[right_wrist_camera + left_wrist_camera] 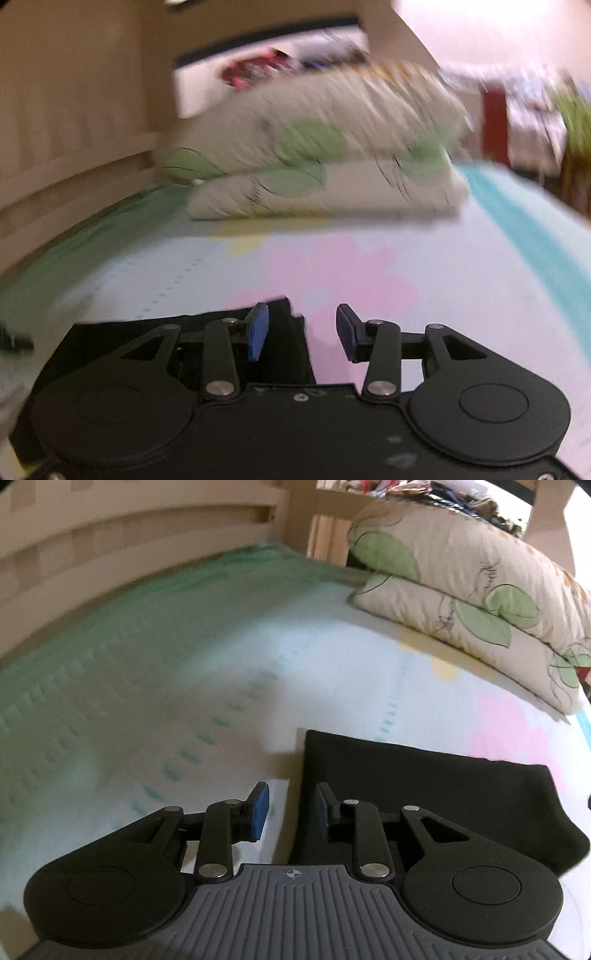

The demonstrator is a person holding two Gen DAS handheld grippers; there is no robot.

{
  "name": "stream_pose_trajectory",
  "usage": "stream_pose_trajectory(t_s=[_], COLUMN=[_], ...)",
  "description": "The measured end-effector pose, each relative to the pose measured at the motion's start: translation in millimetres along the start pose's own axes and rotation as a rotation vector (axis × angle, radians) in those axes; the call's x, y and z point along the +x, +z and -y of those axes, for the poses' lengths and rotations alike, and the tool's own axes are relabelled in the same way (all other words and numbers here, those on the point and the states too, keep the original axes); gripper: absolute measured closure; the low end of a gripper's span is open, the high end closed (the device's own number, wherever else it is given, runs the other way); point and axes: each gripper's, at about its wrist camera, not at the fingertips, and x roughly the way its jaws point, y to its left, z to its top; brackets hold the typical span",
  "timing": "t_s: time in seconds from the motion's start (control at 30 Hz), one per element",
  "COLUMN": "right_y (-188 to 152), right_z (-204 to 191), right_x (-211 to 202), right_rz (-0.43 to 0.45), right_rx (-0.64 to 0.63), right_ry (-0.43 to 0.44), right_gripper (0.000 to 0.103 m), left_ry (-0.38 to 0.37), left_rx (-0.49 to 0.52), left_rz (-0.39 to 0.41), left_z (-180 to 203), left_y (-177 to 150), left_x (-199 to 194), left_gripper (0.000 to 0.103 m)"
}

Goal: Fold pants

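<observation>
2 wrist views look along a bed (184, 672) covered with a pale sheet printed in green, pink and yellow. Black pants (424, 794) lie on it as a flat, compact rectangle that looks already folded. The left gripper (290, 810) hovers at the pants' left edge, its blue pads apart with nothing between them; one pad sits over bare sheet, the other over the dark cloth. The right gripper (301, 332) hovers at the opposite corner of the pants (147, 332), jaws wider apart and also empty. A stack of leaf-patterned bedding (461, 590) rests near the wooden bed frame (92, 546), well apart from the pants. The right view is smeared by motion blur. The likely risk is a pad snagging the top layer near an edge and dragging it, which would open the fold or skew the stack. A hasty pinch could also catch only 1 layer instead of all.
</observation>
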Motion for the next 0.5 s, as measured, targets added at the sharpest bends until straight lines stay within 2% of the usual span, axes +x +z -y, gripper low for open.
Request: stream_pose_trajectory(t_s=[0.1, 0.2, 0.3, 0.37, 0.5], right_y=[-12, -33, -49, -51, -45], right_z=[-19, -27, -22, -19, -28], right_x=[-12, -8, 10, 10, 4], right_rz=[-0.018, -0.095, -0.207, -0.205, -0.207], right_rx=[-0.120, -0.176, -0.143, -0.122, -0.174], right_ry=[0.053, 0.054, 0.022, 0.020, 0.022], right_gripper=[0.062, 0.065, 0.065, 0.065, 0.062], left_ry=[-0.052, -0.092, -0.050, -0.048, -0.018], left_rx=[0.048, 0.089, 0.096, 0.123, 0.181], left_rz=[-0.031, -0.118, -0.172, -0.156, -0.127], left_z=[19, 36, 35, 33, 40], left_y=[-15, -32, -42, -45, -45], left_x=[-9, 0, 21, 26, 16], left_gripper=[0.076, 0.076, 0.076, 0.076, 0.076])
